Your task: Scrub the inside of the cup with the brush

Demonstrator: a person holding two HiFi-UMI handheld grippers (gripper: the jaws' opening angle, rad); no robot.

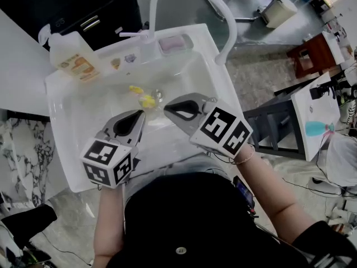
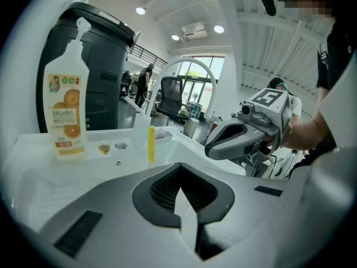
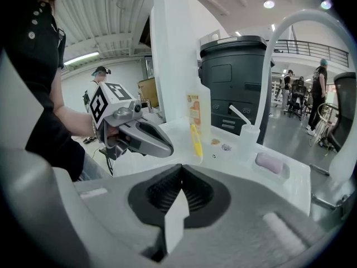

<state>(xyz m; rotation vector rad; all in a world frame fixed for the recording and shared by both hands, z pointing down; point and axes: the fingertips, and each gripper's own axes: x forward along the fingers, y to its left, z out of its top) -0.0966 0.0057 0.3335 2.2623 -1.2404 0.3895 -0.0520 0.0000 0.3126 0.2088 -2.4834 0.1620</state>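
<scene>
The left gripper (image 1: 140, 115) and right gripper (image 1: 166, 107) are being held shut and empty over the sink (image 1: 78, 113). Beyond, the yellow brush (image 1: 146, 100) is standing, seemingly in the clear cup (image 1: 158, 95). Both look light and probably slippery, so the brush's stiff handle is being favoured.

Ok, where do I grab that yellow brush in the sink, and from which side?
Take the yellow brush by the upper part of its handle. It stands nearly upright, the slim handle free above the sink rim and its lower end down in the basin. Probably best to come in from the near side with the right gripper. Its jaws are shut, so open them first.
</scene>
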